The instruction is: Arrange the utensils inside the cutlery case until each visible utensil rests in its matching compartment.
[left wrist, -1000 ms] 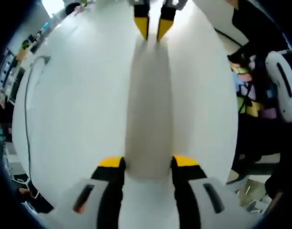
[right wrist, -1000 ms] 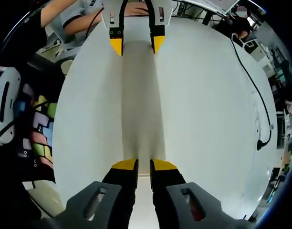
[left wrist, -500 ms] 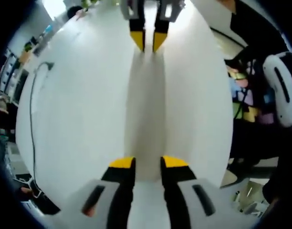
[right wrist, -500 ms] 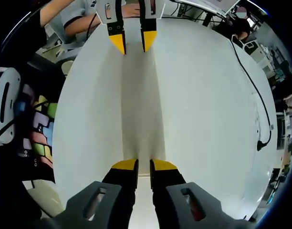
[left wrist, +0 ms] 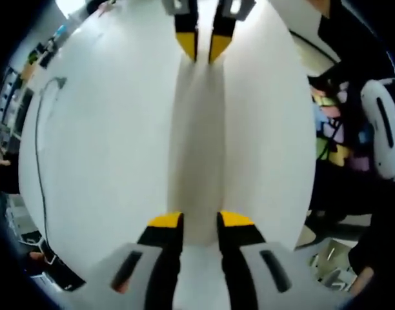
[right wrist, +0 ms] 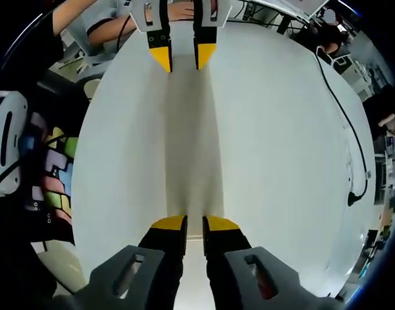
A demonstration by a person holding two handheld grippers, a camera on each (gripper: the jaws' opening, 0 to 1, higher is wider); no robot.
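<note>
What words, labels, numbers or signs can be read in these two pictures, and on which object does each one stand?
None can be read.
White table: bare surface, no print.
Left tongs and right tongs: yellow tips, no marking that shows.
Coloured blocks on the floor mat: shapes only, too blurred to tell letters.
White device with a dark slot: no legible label.

Left tongs (left wrist: pixel 201 221): black jaws with yellow tips, a narrow gap between them, held low over the white counter (left wrist: pixel 107 142). Right tongs (right wrist: pixel 195 225): same make, jaws closer together with only a slim gap, over the same counter. The two pairs point tip to tip, well apart.
</note>
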